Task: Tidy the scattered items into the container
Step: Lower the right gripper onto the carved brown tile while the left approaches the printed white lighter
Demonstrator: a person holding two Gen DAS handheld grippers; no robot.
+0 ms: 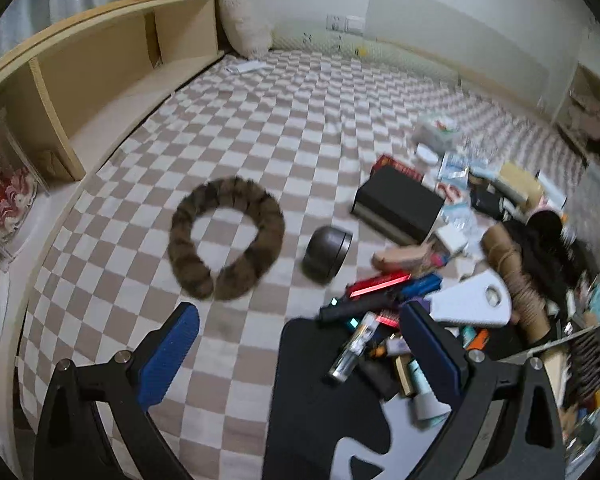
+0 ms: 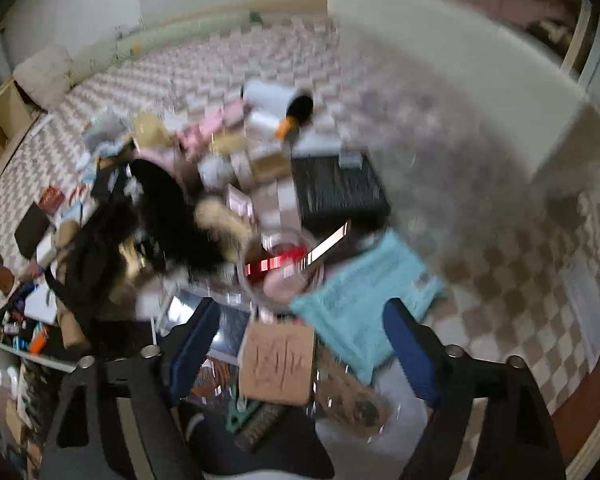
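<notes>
My left gripper [image 1: 300, 344] is open and empty, low over the checkered bed cover [image 1: 284, 120]. A brown furry headband [image 1: 226, 240] and a dark round tin [image 1: 326, 254] lie just ahead of it. To the right is a heap of scattered items: a black box [image 1: 400, 204], a red bar [image 1: 378, 284], a white flat piece [image 1: 472, 304]. A clear bin [image 1: 572, 338] with small items sits at the lower right. My right gripper [image 2: 304, 344] is open and empty above a brown cardboard box [image 2: 276, 364], beside a teal cloth [image 2: 360, 300]. The right wrist view is blurred.
A wooden shelf headboard [image 1: 100, 60] runs along the left, with a cream pillow [image 1: 244, 20] at the far corner. A black cloth [image 1: 320, 400] lies under my left gripper. A white panel [image 2: 460, 60], a black box [image 2: 340, 188] and a clear tub with red ribbon [image 2: 280, 268] are near my right gripper.
</notes>
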